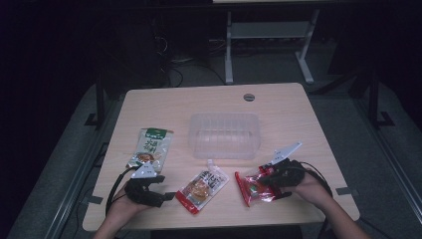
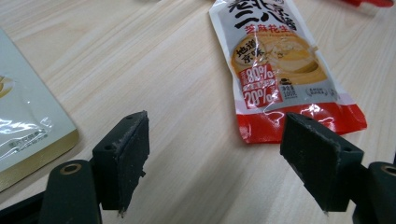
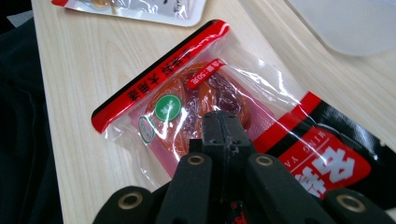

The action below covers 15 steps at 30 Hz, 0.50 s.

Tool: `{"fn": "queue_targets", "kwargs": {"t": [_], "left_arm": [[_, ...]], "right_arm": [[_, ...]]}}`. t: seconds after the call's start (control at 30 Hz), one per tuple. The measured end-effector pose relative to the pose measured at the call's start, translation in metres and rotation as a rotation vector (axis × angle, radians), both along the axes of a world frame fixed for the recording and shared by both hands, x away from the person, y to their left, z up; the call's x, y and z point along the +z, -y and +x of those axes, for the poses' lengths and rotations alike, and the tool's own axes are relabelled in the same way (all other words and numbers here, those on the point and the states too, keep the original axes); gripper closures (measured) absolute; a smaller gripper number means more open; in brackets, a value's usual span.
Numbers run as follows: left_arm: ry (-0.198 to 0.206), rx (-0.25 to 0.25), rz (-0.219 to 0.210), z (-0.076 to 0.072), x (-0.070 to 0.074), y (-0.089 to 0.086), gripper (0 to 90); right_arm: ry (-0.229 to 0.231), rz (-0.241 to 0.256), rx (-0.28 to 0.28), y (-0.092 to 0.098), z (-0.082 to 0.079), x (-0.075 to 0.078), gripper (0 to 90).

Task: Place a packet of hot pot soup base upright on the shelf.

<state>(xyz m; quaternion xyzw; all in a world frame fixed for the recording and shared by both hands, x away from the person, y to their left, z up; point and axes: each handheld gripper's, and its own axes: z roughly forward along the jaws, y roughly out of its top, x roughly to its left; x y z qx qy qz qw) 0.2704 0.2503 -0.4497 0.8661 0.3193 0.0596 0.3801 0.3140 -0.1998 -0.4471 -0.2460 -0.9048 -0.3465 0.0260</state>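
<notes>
high view shows a pale wood surface (image 1: 278, 107) w/ a clear plastic tub (image 1: 225, 135) near the middle and three snack packs in front of it. right gripper (image 1: 275, 180) sits at the near right, on top of the red pack (image 1: 255, 188); in the right gripper view its fingers (image 3: 226, 135) are pressed together, clenched on that red pack's (image 3: 187, 100) clear film, w/ the pack lying flat on the wood. left gripper (image 1: 161, 195) is at the near left, low over the wood, pointing toward the orange-and-red pouch (image 1: 202, 188) that lies between the two grippers. left gripper view has its fingers (image 2: 122, 158) spread wide, released, nothing between them; the pouch's (image 2: 280, 70) red bottom edge lies just ahead of the right-hand finger, not touching as far as i can tell. a green-and-white pack (image 1: 150, 148) lies farther back on the left, apart from the rest.
</notes>
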Motion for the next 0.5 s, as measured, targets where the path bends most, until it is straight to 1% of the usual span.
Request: {"fn": "queue_targets", "kwargs": {"t": [0.07, 0.1, 0.13, 0.17, 0.2, 0.23, 0.27, 0.3, 0.33, 0.37, 0.4, 0.47, 0.5], "left_arm": [[-0.003, 0.000, -0.006, -0.001, 0.001, 0.002, 23.4], [0.008, -0.011, 0.003, 0.000, 0.002, 0.003, 23.4], [0.011, -0.008, -0.005, -0.001, 0.002, 0.004, 23.4], [0.011, -0.012, -0.003, -0.001, 0.004, 0.006, 23.4], [0.015, -0.008, -0.013, -0.002, 0.004, 0.008, 23.4], [0.014, -0.010, -0.014, -0.002, 0.005, 0.009, 23.5], [0.022, -0.025, -0.014, -0.002, 0.006, 0.010, 24.8], [0.019, -0.032, -0.015, -0.002, 0.007, 0.011, 27.1], [0.022, -0.036, -0.017, -0.002, 0.007, 0.012, 29.2], [0.028, -0.042, -0.016, -0.001, 0.008, 0.013, 30.6], [0.032, -0.050, -0.015, -0.001, 0.009, 0.014, 32.8], [0.036, -0.059, -0.023, -0.001, 0.011, 0.017, 37.8], [0.038, -0.065, -0.024, -0.001, 0.011, 0.018, 40.2]], "right_arm": [[0.000, 0.003, 0.010, -0.005, 0.001, 0.000, 89.9], [0.000, 0.005, 0.015, -0.008, 0.001, -0.001, 89.9], [0.002, 0.005, 0.021, -0.010, 0.001, -0.001, 89.9], [0.007, -0.003, 0.026, -0.011, 0.002, 0.000, 89.9], [0.009, 0.004, 0.026, -0.012, 0.002, 0.000, 89.8], [0.005, 0.012, 0.020, -0.010, 0.002, 0.001, 89.8], [0.007, 0.020, 0.017, -0.009, 0.003, 0.002, 89.8], [0.014, 0.027, 0.003, -0.006, 0.003, 0.003, 88.8], [0.012, 0.036, -0.013, -0.003, 0.003, 0.004, 84.9], [0.023, 0.029, -0.021, 0.000, 0.003, 0.005, 83.6], [0.019, 0.039, -0.036, 0.003, 0.002, 0.006, 81.0], [0.030, 0.042, -0.065, 0.008, 0.002, 0.008, 74.4], [0.050, 0.044, -0.080, 0.012, 0.001, 0.009, 72.7]]}}
